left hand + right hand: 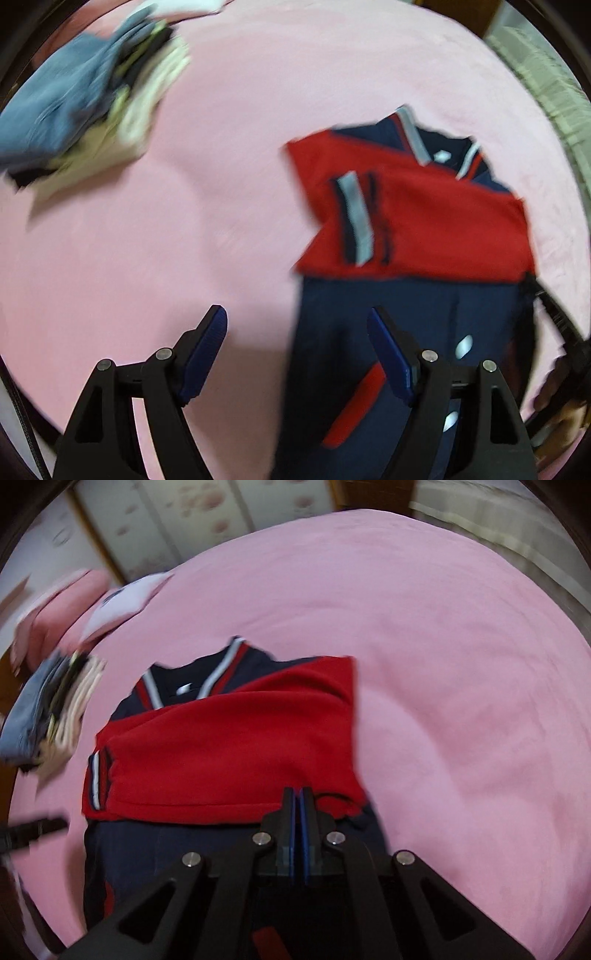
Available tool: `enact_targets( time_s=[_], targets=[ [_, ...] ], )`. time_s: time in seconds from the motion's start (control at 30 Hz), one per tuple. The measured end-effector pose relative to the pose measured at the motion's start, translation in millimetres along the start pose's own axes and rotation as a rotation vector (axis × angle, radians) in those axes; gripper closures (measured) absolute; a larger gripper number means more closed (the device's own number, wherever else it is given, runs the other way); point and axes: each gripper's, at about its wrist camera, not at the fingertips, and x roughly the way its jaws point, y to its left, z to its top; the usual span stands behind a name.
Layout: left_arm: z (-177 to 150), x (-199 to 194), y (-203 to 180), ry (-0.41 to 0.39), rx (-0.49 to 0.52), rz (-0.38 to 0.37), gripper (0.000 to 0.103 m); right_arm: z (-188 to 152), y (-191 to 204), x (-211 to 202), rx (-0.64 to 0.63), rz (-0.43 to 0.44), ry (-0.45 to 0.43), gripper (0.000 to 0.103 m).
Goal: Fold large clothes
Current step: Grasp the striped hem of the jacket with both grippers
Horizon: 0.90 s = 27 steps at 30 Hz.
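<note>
A navy and red jacket [424,229] with grey-white stripes lies on the pink bed cover [229,184], its red sleeves folded across the body. My left gripper [297,325] is open and empty above the jacket's lower left edge. In the right wrist view the jacket [229,738] lies just ahead. My right gripper [298,794] has its jaws together at the red sleeve's lower edge; whether cloth is pinched between them does not show.
A stack of folded clothes [85,110], blue on top, sits at the far left of the bed; it also shows in the right wrist view [48,709]. A white garment [122,602] and pink pillows [59,616] lie beyond. The bed cover [461,683] extends right.
</note>
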Motion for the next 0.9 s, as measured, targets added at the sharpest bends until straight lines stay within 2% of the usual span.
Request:
enact_targets(
  time_s=[0.03,0.1,0.17,0.27,0.33,0.47,0.63,0.7,0.77,0.9],
  targets=[
    [-8,-1,7,0.009,-0.018,0.017,0.026,1,0,-2,-0.005,-0.04,0.001,0.101],
    [-28,4,17,0.05,-0.07,0.033,0.026,-4,-6,-8,0.002,-0.043,0.02,0.1],
    [-49,6,27,0.097,-0.111,0.005,0.026,-11,-12,-18,0.018,-0.036,0.049,0.094],
    [-77,8,33,0.135,-0.159,-0.014,0.026,-38,-37,-47,0.043,0.011,0.073,0.073],
    [-93,5,39,0.138,-0.182,-0.008,0.026,-56,-39,-59,0.067,0.038,0.094,0.059],
    [-121,7,48,0.161,-0.198,-0.016,0.018,-95,-49,-71,0.143,0.064,0.149,0.057],
    [-147,17,50,0.164,-0.167,-0.016,0.017,-138,-55,-76,0.176,0.075,0.195,0.057],
    [-155,23,52,0.165,-0.165,-0.042,0.017,-152,-57,-79,0.181,0.079,0.2,0.057],
    [-164,29,56,0.169,-0.182,-0.104,0.017,-165,-61,-84,0.197,0.108,0.196,0.057],
    [-175,31,65,0.118,-0.22,-0.158,0.017,-178,-65,-88,0.205,0.161,0.192,0.057]
  ],
)
